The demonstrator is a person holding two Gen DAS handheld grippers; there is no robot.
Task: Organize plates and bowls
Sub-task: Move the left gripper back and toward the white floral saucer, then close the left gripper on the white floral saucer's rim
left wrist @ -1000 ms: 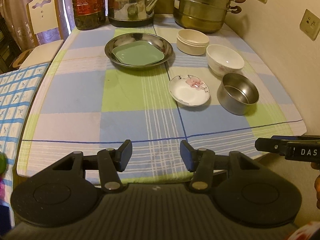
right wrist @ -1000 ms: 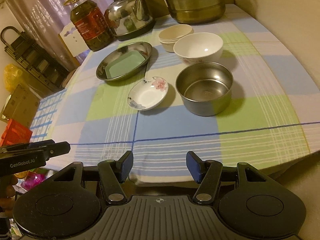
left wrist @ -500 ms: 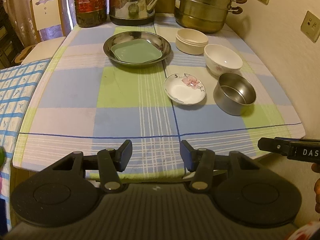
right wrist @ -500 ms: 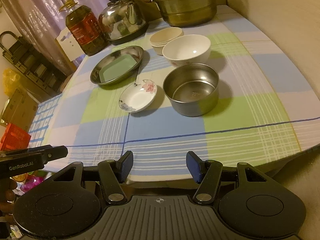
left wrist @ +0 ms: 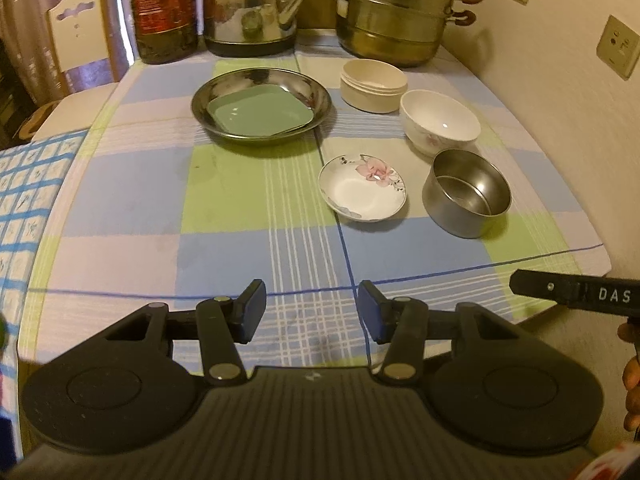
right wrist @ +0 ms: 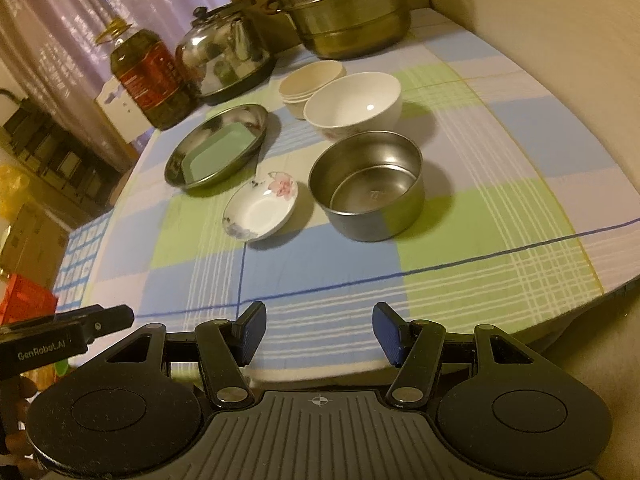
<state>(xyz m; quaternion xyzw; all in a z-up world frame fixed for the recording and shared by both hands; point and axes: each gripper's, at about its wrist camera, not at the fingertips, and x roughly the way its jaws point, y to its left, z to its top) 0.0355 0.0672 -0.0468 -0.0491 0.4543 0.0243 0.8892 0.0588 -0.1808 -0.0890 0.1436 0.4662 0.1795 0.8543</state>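
Observation:
On the checked tablecloth, a steel plate (left wrist: 320, 96) (right wrist: 180, 164) holds a green square plate (left wrist: 260, 116) (right wrist: 218, 156). In front of it lies a small floral dish (left wrist: 362, 194) (right wrist: 260, 208), with a steel bowl (left wrist: 468, 196) (right wrist: 368, 184) to its right. Behind those stand a white bowl (left wrist: 440, 124) (right wrist: 354, 104) and stacked cream bowls (left wrist: 374, 84) (right wrist: 310, 82). My left gripper (left wrist: 312, 308) hovers over the table's near edge, its jaws closing slightly on nothing. My right gripper (right wrist: 318, 330) is open and empty at the same edge, short of the steel bowl.
A kettle (left wrist: 252, 4), an oil bottle (left wrist: 164, 4) and a tiered steamer pot (left wrist: 394, 16) line the back of the table. A wall with sockets (left wrist: 618, 46) runs along the right. A white chair (left wrist: 76, 36) stands at the back left.
The right wrist view has rolled a little, so the table now slants. The left jaws stand slightly narrower. No dish has moved on the cloth.

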